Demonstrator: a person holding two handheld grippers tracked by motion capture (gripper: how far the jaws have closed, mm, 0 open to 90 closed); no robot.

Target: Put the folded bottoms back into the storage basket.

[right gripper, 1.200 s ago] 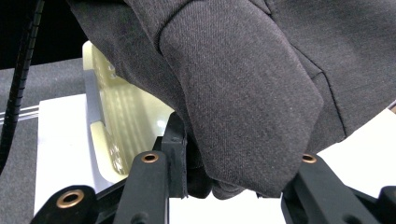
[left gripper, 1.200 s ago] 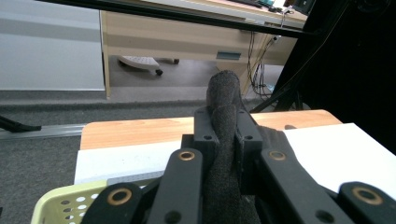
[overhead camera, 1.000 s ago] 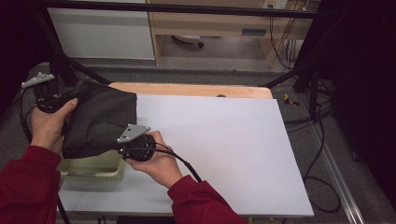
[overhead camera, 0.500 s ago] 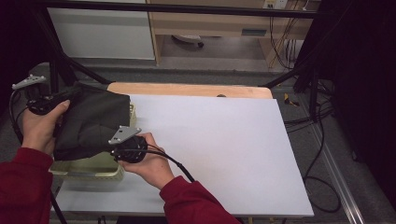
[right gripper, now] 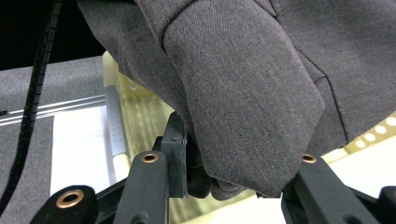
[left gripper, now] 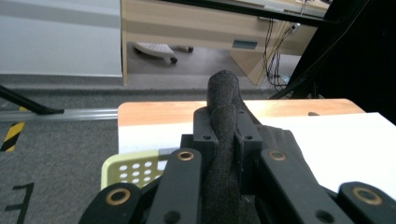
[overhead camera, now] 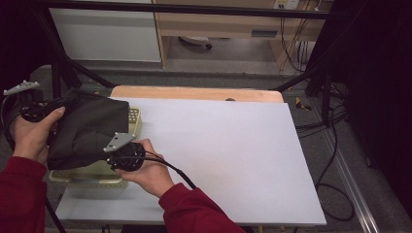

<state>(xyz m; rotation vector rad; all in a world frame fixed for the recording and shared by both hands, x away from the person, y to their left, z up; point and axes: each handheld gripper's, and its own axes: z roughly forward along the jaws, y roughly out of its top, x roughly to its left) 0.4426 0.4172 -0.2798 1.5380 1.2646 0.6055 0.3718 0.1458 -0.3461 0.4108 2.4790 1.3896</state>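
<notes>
Both grippers' fingers (left gripper: pixel 205 128) pinch one dark garment (overhead camera: pixel 90 128).

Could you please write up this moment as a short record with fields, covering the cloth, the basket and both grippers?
held item: dark grey cloth, bunched, hanging between both grippers
left gripper: shut on a fold of the cloth
right gripper: shut on the cloth's lower edge
basket: pale yellow, perforated, under the cloth at the table's left side
table: white sheet over a wooden top
hands: person in red sleeves holds each gripper
</notes>
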